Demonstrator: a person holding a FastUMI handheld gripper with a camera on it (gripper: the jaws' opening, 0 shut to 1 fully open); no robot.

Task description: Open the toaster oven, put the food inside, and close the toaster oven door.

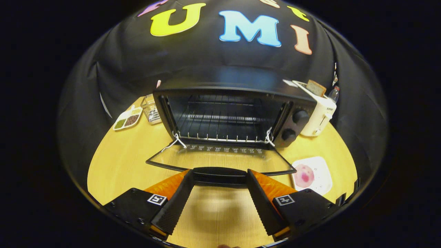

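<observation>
Gripper view: the toaster oven (pixel 234 113) stood at center frame on a wooden table (pixel 117 165), its glass door (pixel 220 158) folded down flat and the wire rack (pixel 220 129) bare. The gripper (pixel 220 177) was spread wide, fingertips flanking the door handle (pixel 219 173) without clamping it. At lower right, a pink food item (pixel 304 175) lay on a white plate (pixel 322 174); a white toaster (pixel 318 113) stood at right.

Pop-up toaster (pixel 318 115), divided dish (pixel 128 119), wooden table (pixel 120 162)
</observation>
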